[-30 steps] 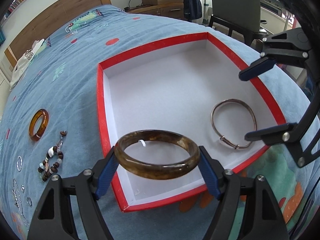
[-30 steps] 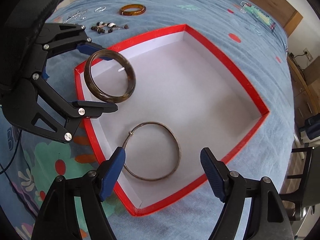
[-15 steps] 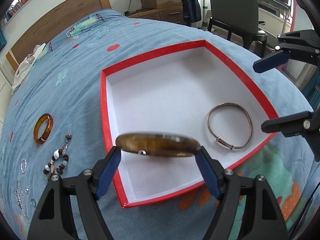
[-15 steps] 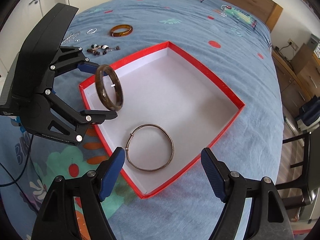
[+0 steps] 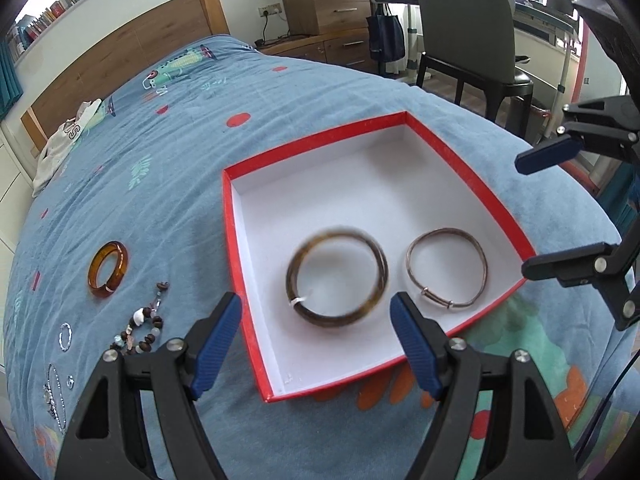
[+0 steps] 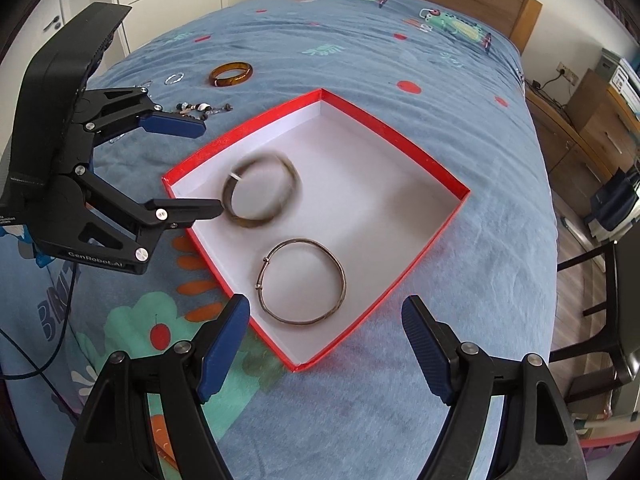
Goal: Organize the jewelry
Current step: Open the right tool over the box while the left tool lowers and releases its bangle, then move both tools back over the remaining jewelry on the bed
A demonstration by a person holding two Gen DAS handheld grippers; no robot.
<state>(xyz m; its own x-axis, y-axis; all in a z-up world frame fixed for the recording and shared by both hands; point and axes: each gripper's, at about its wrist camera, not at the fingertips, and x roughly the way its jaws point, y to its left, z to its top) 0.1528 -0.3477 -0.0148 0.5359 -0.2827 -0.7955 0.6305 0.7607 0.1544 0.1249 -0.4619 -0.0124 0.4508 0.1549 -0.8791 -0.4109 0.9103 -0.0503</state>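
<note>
1. While the left gripper (image 5: 316, 332) hangs over the near left part of the red box (image 5: 236, 248), its blue pads stand wide apart with nothing between them.
2. Dark brown bangle (image 5: 337, 278): inside the box, on the white floor, clear of both pads. Its outline is smeared in both views. A small white tag shows on its rim.
3. Thin metal bangle (image 5: 447, 268): flat on the box floor, just beside the brown bangle, not touching it as far as the left wrist view shows. A small clasp or collar sits on its near edge.
4. Right gripper (image 6: 326, 344): jaws spread wide, empty, held above the near corner of the box. The metal bangle lies beyond and between its pads, untouched.
5. Seen from the right wrist view, the lower finger of the left gripper reaches over the box's left wall, its tip just beside the brown bangle; contact cannot be told because of the blur.
6. Outside the box, on the blue bedspread (image 5: 160, 184): an amber bangle (image 5: 108, 269), a beaded bracelet (image 5: 140, 330), a small silver ring (image 5: 65, 337) and a silvery chain (image 5: 54, 394), all well apart from the box on its left side.
7. Background: wooden headboard (image 5: 132, 52), a white garment (image 5: 64, 140) near it, a dark chair (image 5: 468, 36) beyond the bed.
</note>
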